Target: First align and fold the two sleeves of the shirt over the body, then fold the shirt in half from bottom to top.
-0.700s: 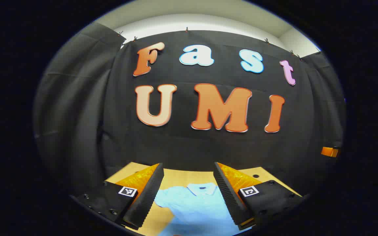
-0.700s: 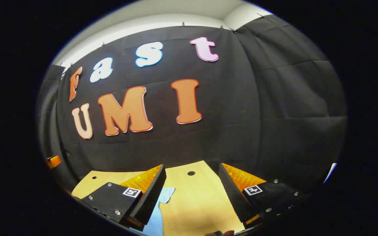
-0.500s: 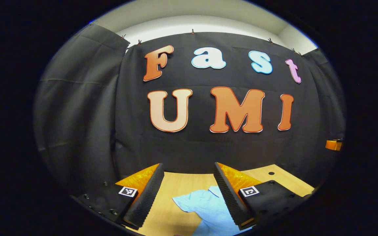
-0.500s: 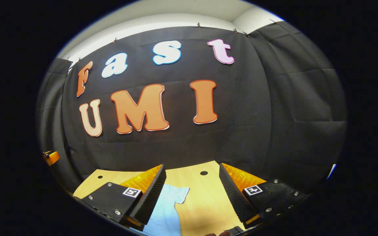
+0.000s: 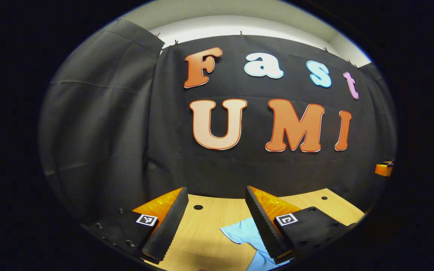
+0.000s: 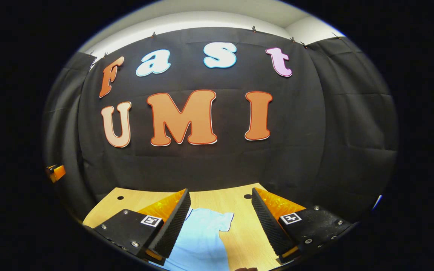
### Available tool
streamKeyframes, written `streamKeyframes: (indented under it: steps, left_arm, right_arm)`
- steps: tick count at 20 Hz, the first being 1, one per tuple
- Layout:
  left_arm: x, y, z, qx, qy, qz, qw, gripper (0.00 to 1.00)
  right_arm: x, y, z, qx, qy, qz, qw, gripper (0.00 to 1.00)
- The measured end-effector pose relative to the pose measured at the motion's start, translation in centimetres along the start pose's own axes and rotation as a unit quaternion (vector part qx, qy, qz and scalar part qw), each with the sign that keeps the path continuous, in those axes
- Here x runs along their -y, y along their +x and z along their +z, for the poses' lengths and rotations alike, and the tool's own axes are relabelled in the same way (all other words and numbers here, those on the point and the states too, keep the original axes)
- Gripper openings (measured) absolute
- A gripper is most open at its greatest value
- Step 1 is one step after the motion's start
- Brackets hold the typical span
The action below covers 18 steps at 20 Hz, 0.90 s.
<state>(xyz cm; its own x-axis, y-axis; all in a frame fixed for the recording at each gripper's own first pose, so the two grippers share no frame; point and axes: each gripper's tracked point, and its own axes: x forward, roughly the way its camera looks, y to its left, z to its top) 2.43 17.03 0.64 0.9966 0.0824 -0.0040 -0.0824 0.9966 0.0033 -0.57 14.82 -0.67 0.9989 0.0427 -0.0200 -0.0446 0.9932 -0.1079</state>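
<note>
Bare table (image 5: 205, 229) left of shirt (image 5: 245, 233); wall (image 5: 126, 150) behind

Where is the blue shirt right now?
The light blue shirt lies flat on the wooden table, seen between the right gripper fingers, toward its left finger.

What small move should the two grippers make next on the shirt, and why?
Probably lower each toward its own sleeve. The left gripper and right gripper stand open above the table, and the light blue shirt lies flat with sleeves still spread.
</note>
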Motion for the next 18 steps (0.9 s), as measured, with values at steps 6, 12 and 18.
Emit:
streamKeyframes:
  steps: [6,12,18]
  left_arm:
    - [-1.0,1.2,0.2,0.007,0.001,0.003,1.000,0.98]
    - [-0.4,2.8,0.2,0.006,0.004,-0.005,1.000,0.98]
    - [0.5,4.1,-0.7,-0.001,0.005,-0.010,1.000,0.98]
  right_arm:
    - [-1.0,0.8,-0.3,-0.009,-0.017,-0.002,1.000,1.00]
    - [-0.9,1.7,-0.8,-0.020,-0.019,-0.009,1.000,0.98]
    - [-0.7,2.8,-1.9,-0.042,-0.027,-0.012,0.999,0.98]
